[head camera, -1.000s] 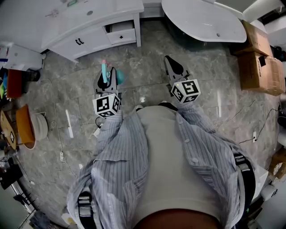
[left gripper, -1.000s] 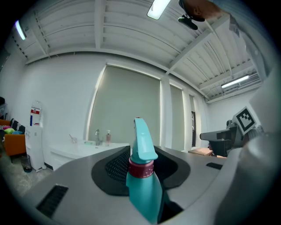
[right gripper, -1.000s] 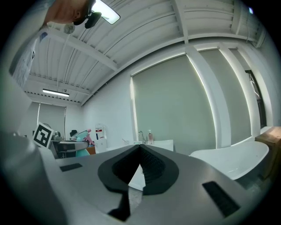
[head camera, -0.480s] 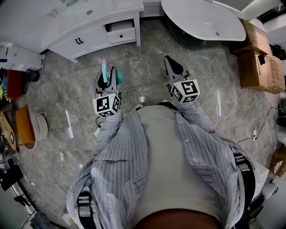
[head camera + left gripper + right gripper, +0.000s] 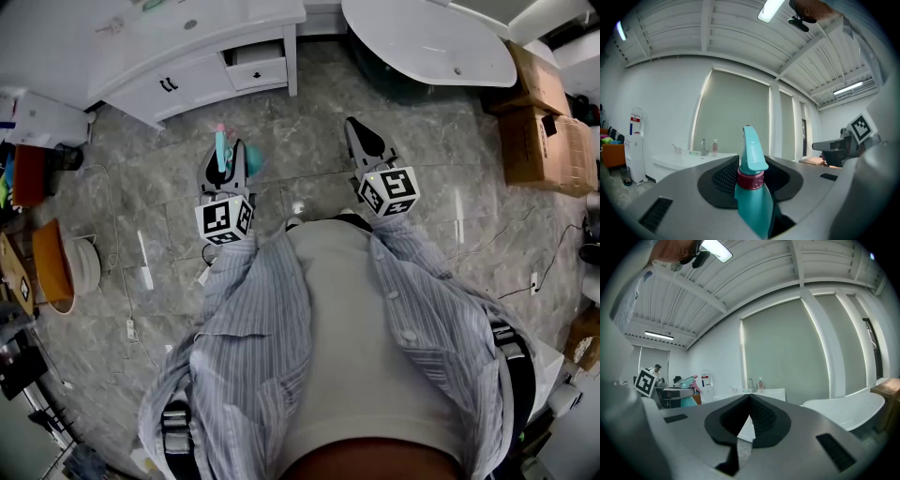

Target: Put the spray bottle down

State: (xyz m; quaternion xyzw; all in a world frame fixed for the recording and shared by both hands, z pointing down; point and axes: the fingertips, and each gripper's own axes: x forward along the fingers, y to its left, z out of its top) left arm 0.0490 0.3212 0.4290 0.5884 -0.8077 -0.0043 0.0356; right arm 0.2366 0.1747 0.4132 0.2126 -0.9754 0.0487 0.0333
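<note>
My left gripper point(image 5: 232, 157) is clamped on the teal spray bottle point(image 5: 753, 192). The bottle stands upright between the jaws, its nozzle poking above them, held up over the grey floor point(image 5: 309, 141). My right gripper point(image 5: 749, 399) is clenched on nothing, tips touching.

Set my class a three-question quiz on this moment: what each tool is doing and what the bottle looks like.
1. True or false: the left tool grips the spray bottle between its jaws.
2. The right tool is: A) closed with nothing in it, B) closed on a bottle, C) wide open.
3. What colour is the spray bottle's body?

Key: 1 true. 2 A. 3 teal.
</note>
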